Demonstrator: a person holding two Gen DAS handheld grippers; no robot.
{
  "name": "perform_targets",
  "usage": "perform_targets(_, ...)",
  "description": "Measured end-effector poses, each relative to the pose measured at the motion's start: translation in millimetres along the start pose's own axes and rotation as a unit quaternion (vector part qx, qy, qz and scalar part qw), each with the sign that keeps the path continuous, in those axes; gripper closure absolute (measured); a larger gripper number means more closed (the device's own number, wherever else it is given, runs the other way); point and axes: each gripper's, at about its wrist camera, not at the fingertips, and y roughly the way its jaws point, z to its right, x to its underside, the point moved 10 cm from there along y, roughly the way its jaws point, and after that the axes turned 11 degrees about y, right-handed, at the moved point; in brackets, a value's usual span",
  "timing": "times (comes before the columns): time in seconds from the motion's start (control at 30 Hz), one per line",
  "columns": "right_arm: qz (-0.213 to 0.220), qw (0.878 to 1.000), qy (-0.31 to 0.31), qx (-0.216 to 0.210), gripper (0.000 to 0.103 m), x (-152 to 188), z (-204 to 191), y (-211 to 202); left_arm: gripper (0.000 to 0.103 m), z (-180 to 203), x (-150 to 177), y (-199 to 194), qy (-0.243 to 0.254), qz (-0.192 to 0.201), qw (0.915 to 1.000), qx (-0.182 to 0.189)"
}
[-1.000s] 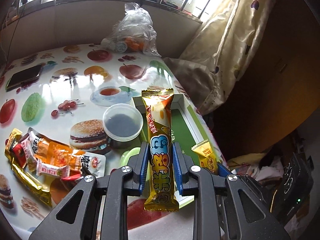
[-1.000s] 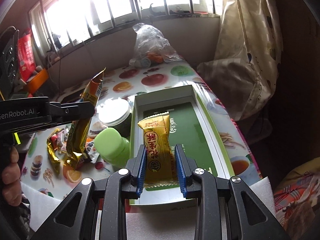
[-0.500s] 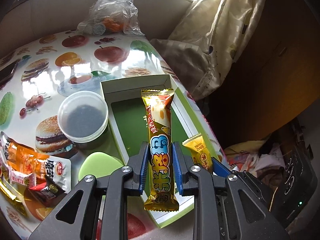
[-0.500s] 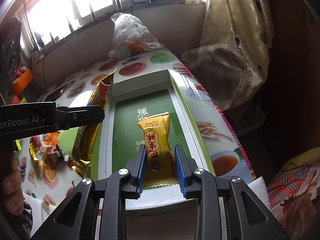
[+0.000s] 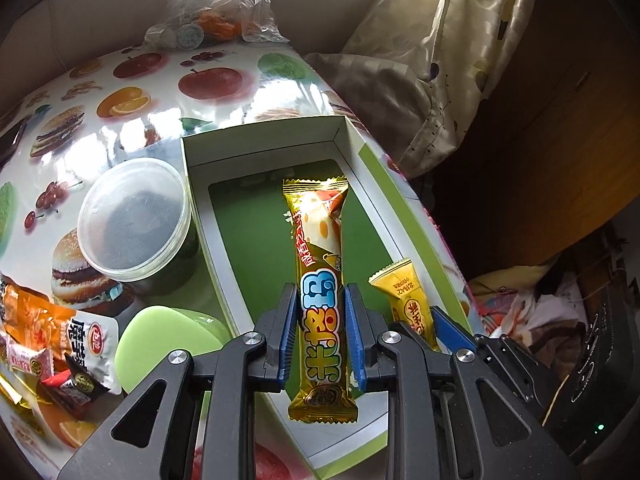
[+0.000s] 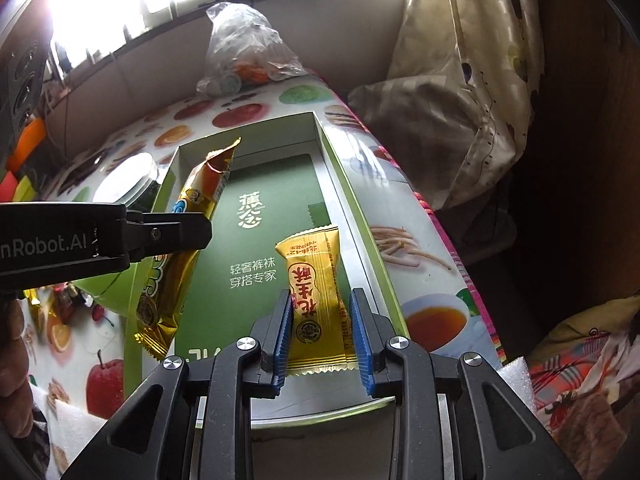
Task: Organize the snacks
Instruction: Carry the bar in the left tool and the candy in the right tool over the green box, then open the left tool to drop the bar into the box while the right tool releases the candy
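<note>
My left gripper (image 5: 320,332) is shut on a long gold snack bar (image 5: 320,248) and holds it over the open green box (image 5: 256,148). In the right wrist view the same bar (image 6: 180,248) hangs tilted from the left gripper (image 6: 184,232) above the box's left side. My right gripper (image 6: 322,328) has its jaws spread wider than before around a small yellow candy packet (image 6: 316,292) above the box's near right part (image 6: 360,216). That packet also shows in the left wrist view (image 5: 408,304).
A clear lidded tub (image 5: 134,220) and a pale green lid (image 5: 160,340) stand left of the box. A heap of snack packets (image 5: 56,332) lies at the near left. A plastic bag (image 5: 216,8) sits at the table's far end. A curtain (image 5: 440,40) hangs at the right.
Both grippers moved from the left over the green box. The left one carried the gold bar to above the box floor. The right gripper's jaws have widened around the yellow packet.
</note>
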Motion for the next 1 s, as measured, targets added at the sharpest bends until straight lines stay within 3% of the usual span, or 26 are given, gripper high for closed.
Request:
perform_targets(0.33,0.002,1.0,-0.006,0.001,0.076,0.0,-1.1,2.3,0.079,0.4,0.1,4.2,0.009,-0.003,0.9999,-0.007)
perform_targets(0.6,0.001,1.0,-0.006,0.002,0.067,1.1,-2.0,1.2,0.078,0.9,0.6,4.8,0.011,-0.006,0.9998,-0.012)
perform_targets(0.73,0.003,1.0,-0.004,0.001,0.063,1.2,-1.9,0.3,0.068,0.6,1.3,3.4,0.013,-0.006,0.9998,-0.017)
perform_targets(1.0,0.006,1.0,0.006,-0.001,0.057,1.5,-2.1,-5.2,0.066,1.9,3.5,-4.8,0.016,0.001,0.9998,-0.015)
